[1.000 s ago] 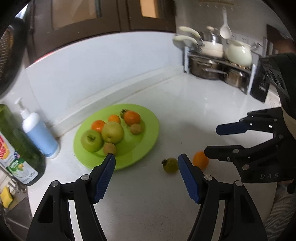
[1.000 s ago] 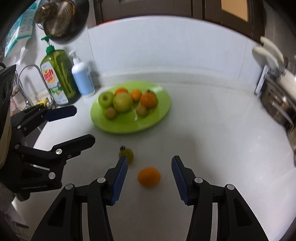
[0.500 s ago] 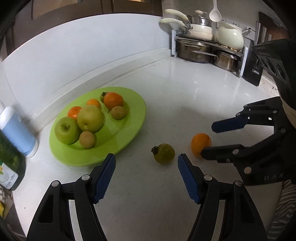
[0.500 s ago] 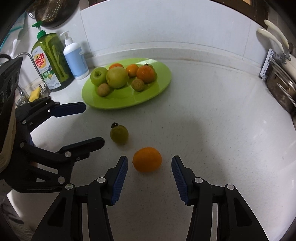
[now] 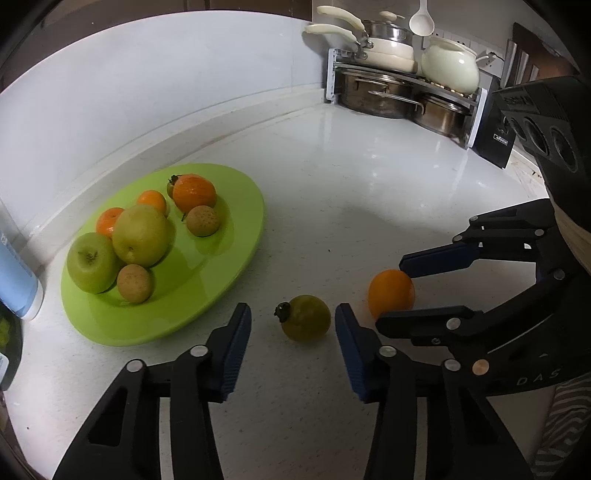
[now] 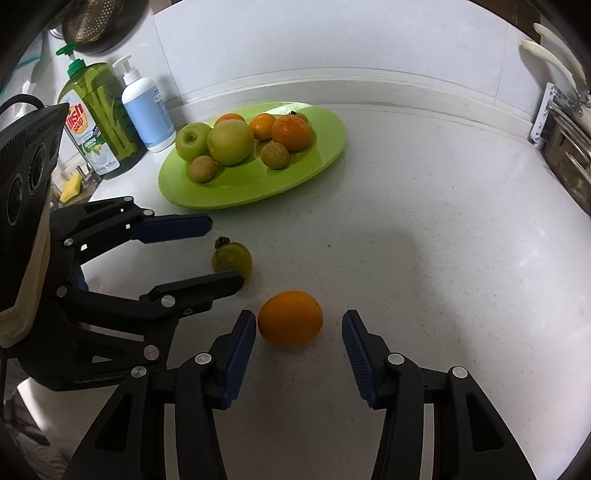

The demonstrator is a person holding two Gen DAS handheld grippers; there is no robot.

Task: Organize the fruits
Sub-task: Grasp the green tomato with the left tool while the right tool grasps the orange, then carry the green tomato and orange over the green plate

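Here the green plate [image 5: 236,236] lies beyond and left; the orange [image 6: 290,317] sits between my right gripper's [image 6: 299,343] spread jaws, the green fruit [image 5: 306,317] between my left gripper's [image 5: 293,339] just-narrowing, seemingly untouching jaws.

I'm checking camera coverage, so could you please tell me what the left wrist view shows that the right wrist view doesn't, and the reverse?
Only the left wrist view shows the white pot, the ladle and the whole pot rack.

Only the right wrist view shows the green dish soap bottle in full, the yellow sponge and a hanging strainer.

Both show the green plate of fruit, the loose greenish fruit, the loose orange, the left gripper and the right gripper.
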